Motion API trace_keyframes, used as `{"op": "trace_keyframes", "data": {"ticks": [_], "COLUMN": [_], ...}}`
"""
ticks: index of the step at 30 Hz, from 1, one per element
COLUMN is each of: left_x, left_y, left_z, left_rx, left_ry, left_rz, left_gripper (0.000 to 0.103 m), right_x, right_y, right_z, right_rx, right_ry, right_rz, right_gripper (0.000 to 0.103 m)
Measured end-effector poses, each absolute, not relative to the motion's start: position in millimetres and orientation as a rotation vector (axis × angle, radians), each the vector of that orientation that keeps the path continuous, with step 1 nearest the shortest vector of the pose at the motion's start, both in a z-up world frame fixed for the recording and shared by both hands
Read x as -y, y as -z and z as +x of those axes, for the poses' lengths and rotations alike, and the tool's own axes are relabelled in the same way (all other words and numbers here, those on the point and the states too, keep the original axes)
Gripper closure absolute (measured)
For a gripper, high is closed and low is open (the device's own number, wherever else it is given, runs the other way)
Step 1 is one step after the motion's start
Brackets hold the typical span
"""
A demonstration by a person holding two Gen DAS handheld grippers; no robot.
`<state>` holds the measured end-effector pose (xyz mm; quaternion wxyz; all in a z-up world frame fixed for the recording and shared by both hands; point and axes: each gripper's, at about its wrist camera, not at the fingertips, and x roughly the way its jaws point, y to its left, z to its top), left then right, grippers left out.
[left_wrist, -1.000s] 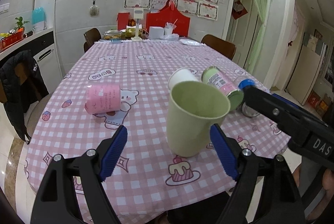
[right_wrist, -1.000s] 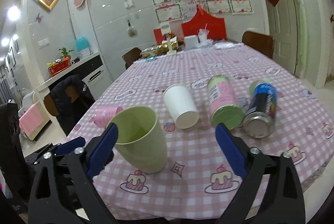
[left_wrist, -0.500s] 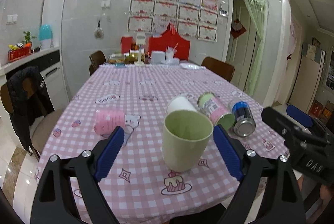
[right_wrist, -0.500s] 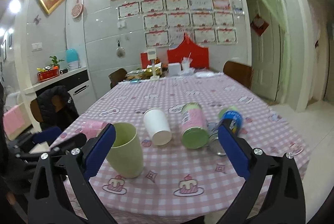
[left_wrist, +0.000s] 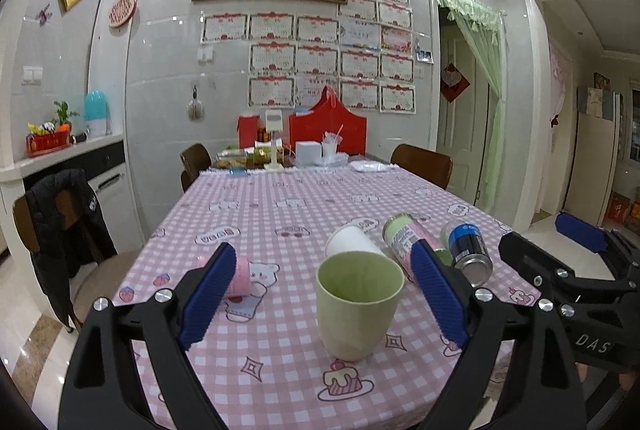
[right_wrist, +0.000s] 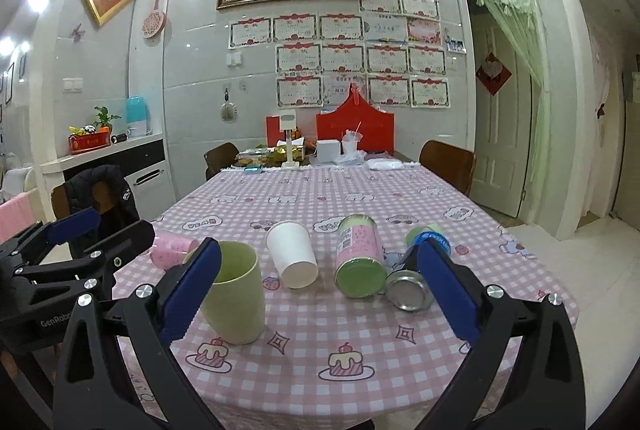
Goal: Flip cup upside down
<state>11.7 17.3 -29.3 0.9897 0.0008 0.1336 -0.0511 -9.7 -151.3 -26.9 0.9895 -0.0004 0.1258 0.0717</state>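
Observation:
A pale green cup (left_wrist: 357, 310) stands upright, mouth up, near the front edge of the pink checked table (left_wrist: 280, 205). It also shows in the right wrist view (right_wrist: 236, 300). My left gripper (left_wrist: 320, 294) is open and empty, held back from the cup, which shows between its blue pads. My right gripper (right_wrist: 318, 294) is open and empty, off the front edge. The cup lies to its left, behind the left pad (right_wrist: 192, 290).
A white paper cup (right_wrist: 292, 258), a pink-green can (right_wrist: 357, 262), a blue can (right_wrist: 416, 270) and a pink cup (right_wrist: 170, 250) lie on their sides behind the green cup. Clutter and red boxes (left_wrist: 326, 129) stand at the far end. Chairs surround the table.
Both grippers have pulled back and risen away from the green cup, which now looks smaller. The cup stands upright in the same place. Both stay open.

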Motion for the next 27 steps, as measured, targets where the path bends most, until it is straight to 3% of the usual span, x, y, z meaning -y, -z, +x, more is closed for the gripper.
{"op": "trace_keyframes", "data": {"ticks": [27], "left_x": [-13.8], "left_y": [29.1], "left_z": [5.5], "left_rx": [-0.203], "left_ry": [0.084], "left_rz": [0.035], "left_gripper": [0.015], "right_x": [151.6], "right_y": [26.9], "right_z": [-14.5], "right_rx": [-0.223], "right_ry": [-0.112], "right_rz": [-0.008], "right_gripper": [0.008]}}
